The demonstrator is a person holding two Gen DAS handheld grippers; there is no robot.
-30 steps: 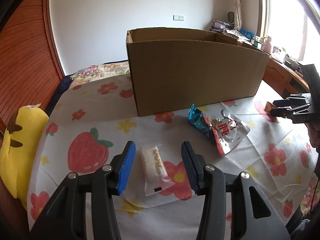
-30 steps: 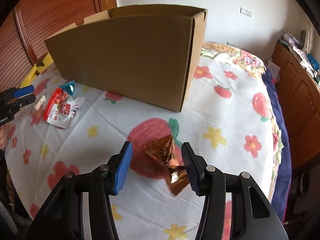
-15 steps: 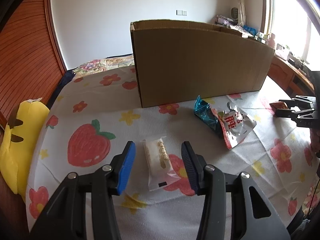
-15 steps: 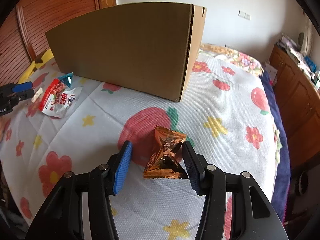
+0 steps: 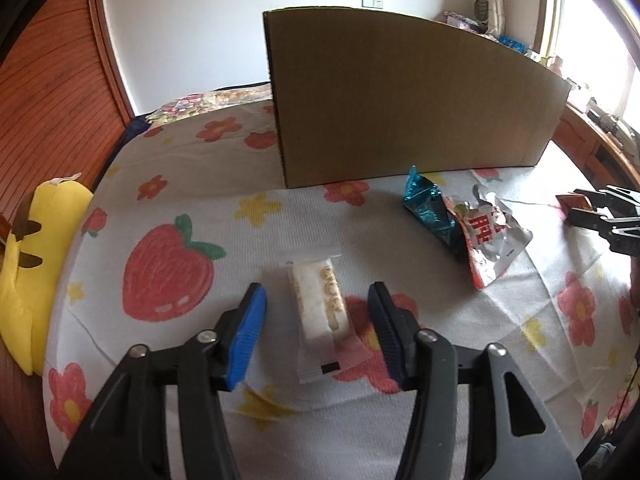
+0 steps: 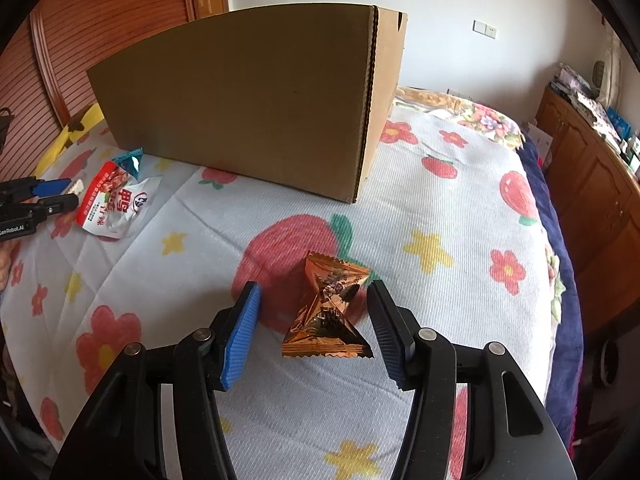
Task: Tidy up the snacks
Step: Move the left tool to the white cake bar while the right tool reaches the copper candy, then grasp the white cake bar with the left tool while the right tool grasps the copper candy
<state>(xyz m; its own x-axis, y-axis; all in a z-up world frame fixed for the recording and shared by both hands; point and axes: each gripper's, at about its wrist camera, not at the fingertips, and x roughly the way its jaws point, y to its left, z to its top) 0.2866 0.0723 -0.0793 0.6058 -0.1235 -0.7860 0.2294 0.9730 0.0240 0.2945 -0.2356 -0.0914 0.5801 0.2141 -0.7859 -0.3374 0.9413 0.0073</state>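
On a flower-and-strawberry bedspread (image 5: 192, 160) before a white wall (image 5: 180, 20), the left hand-held gripper (image 5: 316, 328) straddles a white snack (image 5: 320, 312), jaws wide; the right hand-held gripper (image 6: 314, 326) gapes around a copper packet (image 6: 328, 308).

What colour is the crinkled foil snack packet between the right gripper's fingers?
Shiny copper-orange foil packet, best seen in the right wrist view.

A wrapped bar (image 5: 320, 312) is lying on the bedspread (image 5: 192, 184) nearest the left wrist camera; two packets (image 5: 464, 224) are lying farther right, with the cardboard box (image 5: 400, 104) standing behind them.
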